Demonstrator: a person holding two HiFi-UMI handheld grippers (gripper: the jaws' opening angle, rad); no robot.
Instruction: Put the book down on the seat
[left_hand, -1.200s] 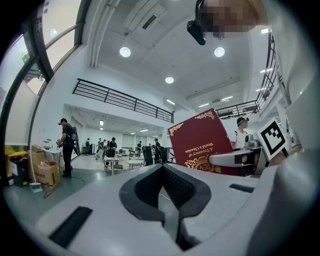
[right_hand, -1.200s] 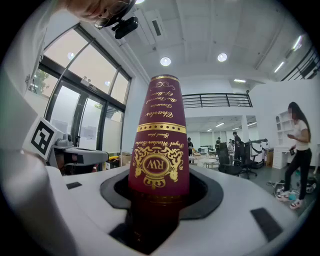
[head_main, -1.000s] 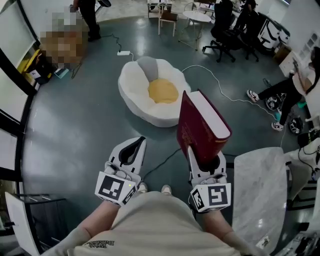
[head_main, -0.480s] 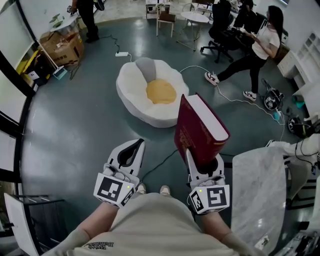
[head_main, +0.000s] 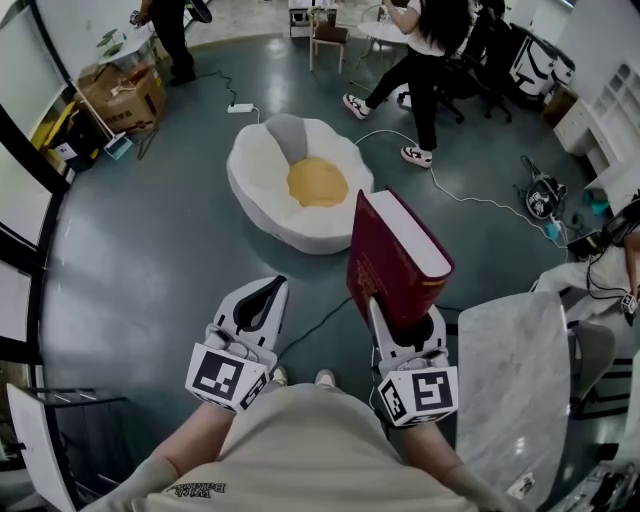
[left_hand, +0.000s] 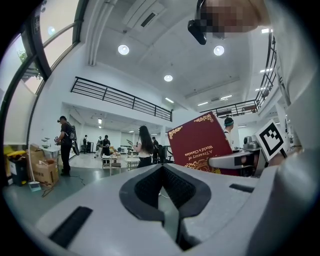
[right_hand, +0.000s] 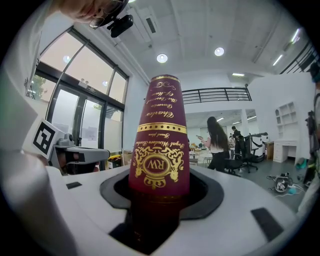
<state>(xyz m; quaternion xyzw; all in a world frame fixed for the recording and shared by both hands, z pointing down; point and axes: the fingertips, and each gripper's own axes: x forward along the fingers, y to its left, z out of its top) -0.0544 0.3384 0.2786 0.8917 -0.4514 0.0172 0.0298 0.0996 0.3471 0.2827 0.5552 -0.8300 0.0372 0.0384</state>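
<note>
Book (head_main: 396, 258) barely shifted, thick maroon, gilt lettering, clamped in right tool (head_main: 405, 320), left tool (head_main: 270, 286) seemingly closed, empty

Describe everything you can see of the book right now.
The book is a thick maroon hardcover with gold ornament and lettering on cover and spine and a white page block. It stands tilted in the air, its lower end clamped by the right gripper, short of the white-and-yellow seat. Nothing else touches it.

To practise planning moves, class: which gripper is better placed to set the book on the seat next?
Right. The right gripper grips the red book upright between its fingers, with the white seat on the floor ahead. The left gripper is shut and empty.
</note>
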